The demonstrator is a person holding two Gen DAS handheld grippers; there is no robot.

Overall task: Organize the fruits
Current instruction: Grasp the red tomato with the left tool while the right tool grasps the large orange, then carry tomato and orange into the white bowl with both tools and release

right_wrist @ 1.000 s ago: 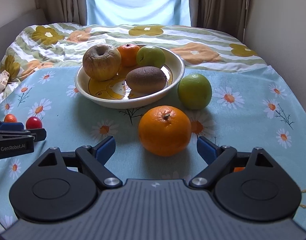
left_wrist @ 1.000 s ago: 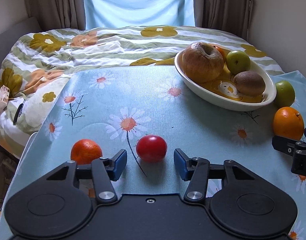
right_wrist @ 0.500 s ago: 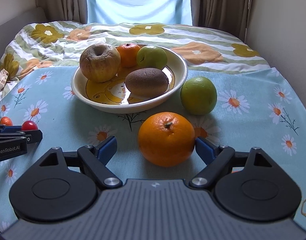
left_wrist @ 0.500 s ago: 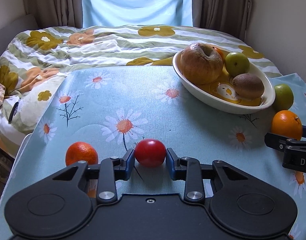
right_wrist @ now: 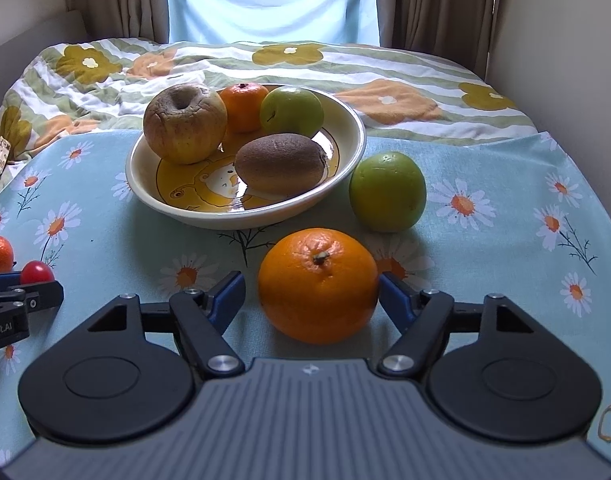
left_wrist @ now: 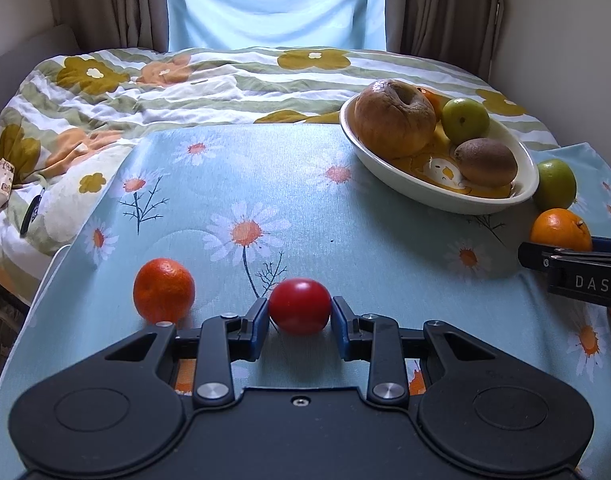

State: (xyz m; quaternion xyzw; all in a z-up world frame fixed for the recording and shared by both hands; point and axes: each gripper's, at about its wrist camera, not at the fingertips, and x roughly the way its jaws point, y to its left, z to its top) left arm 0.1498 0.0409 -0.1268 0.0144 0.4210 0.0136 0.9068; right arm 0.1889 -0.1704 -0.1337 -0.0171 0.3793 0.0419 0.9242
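Step in hand: we judge that both hands are taking fruit off the cloth to carry to the bowl (right_wrist: 347,128).
Left gripper (left_wrist: 300,322): clamped tight on the small red fruit (left_wrist: 300,306), pads on both its sides, near the cloth's front-left edge.
Right gripper (right_wrist: 311,294): closing around the big orange (right_wrist: 318,285); the right pad touches the peel, the left pad has a gap, so no grip yet.
Doing it well: we should centre the orange before the pads meet, then lift straight up; we squeeze the red fruit gently.
Bowl: glazed cream ceramic, shallow, at the cloth's far edge, holding a wrinkled apple (right_wrist: 184,122), a fuzzy kiwi (right_wrist: 280,163) and others.
Loose fruit: a dimpled mandarin (left_wrist: 164,290) left of the red fruit; a smooth green fruit (right_wrist: 387,191) just beside the bowl.
Tablecloth (left_wrist: 345,240): soft, daisy-printed, could ruck.
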